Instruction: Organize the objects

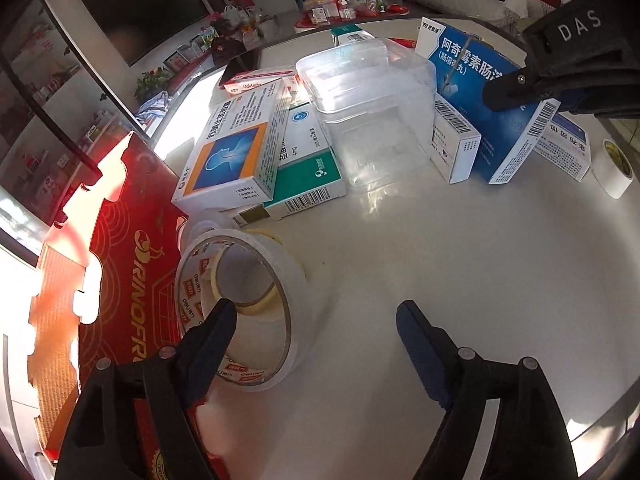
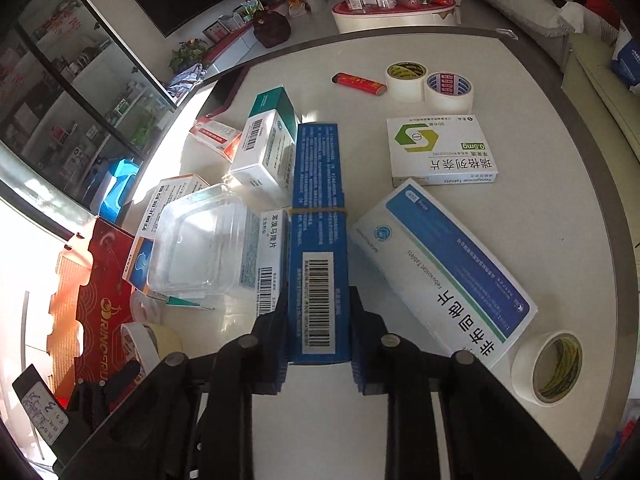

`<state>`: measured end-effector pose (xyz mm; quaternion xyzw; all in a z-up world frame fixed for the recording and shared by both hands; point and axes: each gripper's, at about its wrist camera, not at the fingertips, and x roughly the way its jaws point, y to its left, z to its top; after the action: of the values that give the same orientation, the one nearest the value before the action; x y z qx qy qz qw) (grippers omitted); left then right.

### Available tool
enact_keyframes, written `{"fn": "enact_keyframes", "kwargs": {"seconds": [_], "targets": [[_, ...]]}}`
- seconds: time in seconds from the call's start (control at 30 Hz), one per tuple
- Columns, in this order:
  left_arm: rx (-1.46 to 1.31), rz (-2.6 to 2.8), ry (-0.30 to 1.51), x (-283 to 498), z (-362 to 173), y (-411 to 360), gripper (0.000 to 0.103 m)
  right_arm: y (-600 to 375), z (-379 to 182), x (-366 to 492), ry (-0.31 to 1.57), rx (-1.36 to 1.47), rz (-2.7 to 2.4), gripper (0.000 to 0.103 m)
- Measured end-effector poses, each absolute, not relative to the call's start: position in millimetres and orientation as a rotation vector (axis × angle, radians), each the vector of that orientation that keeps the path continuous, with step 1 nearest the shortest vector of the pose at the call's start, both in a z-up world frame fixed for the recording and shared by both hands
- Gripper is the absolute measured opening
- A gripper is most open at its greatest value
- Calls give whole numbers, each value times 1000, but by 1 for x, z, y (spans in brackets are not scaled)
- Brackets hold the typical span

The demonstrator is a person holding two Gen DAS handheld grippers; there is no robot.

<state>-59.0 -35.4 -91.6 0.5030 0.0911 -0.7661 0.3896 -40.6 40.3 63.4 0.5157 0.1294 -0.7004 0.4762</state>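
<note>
Blue cardboard, glossy and rectangular, is sitting clamped at its barcoded end between the pads of the right gripper: this tall blue medicine box, bound by a thin yellow rubber band, is standing on edge on the pale tabletop among other cartons. The pick-up step appears to be in hand on this side; lifting the box clear without toppling the white carton leaning beside it would be the next demand, probably toward the clear plastic container.

The left gripper is standing released, one finger dipping inside the core of a clear tape roll, the other well apart over bare tabletop. Closing on the roll's wall looks the likely move; the smooth, curved film could slip. A red cardboard gift box is lying just beside the roll.
</note>
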Motion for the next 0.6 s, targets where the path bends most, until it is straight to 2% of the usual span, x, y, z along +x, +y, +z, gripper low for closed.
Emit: {"fn": "enact_keyframes", "kwargs": {"seconds": [0.07, 0.1, 0.13, 0.23, 0.33, 0.37, 0.4, 0.43, 0.5, 0.6], "targets": [[1234, -2008, 302, -45, -84, -36, 57, 46, 68, -39, 296, 1245, -1711, 24], [1213, -2052, 377, -37, -79, -39, 28, 49, 71, -39, 279, 1240, -1709, 24], [1199, -2067, 449, -30, -78, -43, 15, 53, 74, -38, 260, 1234, -1709, 24], [1158, -2055, 508, -19, -74, -49, 16, 67, 84, -34, 210, 1222, -1710, 24], [1251, -1986, 379, -34, -83, -47, 20, 75, 90, -32, 167, 1227, -1690, 24], [1303, -1943, 319, -42, -90, -45, 25, 76, 89, -31, 153, 1235, -1680, 24], [1332, -1912, 251, -49, -94, -42, 35, 78, 89, -31, 136, 1243, -1669, 24], [1332, -1898, 167, -55, -94, -36, 55, 80, 89, -30, 123, 1248, -1661, 24], [1351, -1861, 1, -69, -97, -26, 69, 82, 89, -27, 118, 1248, -1653, 24], [1359, -1927, -130, -81, -97, -6, 51, 87, 90, -23, 108, 1244, -1649, 24]]}}
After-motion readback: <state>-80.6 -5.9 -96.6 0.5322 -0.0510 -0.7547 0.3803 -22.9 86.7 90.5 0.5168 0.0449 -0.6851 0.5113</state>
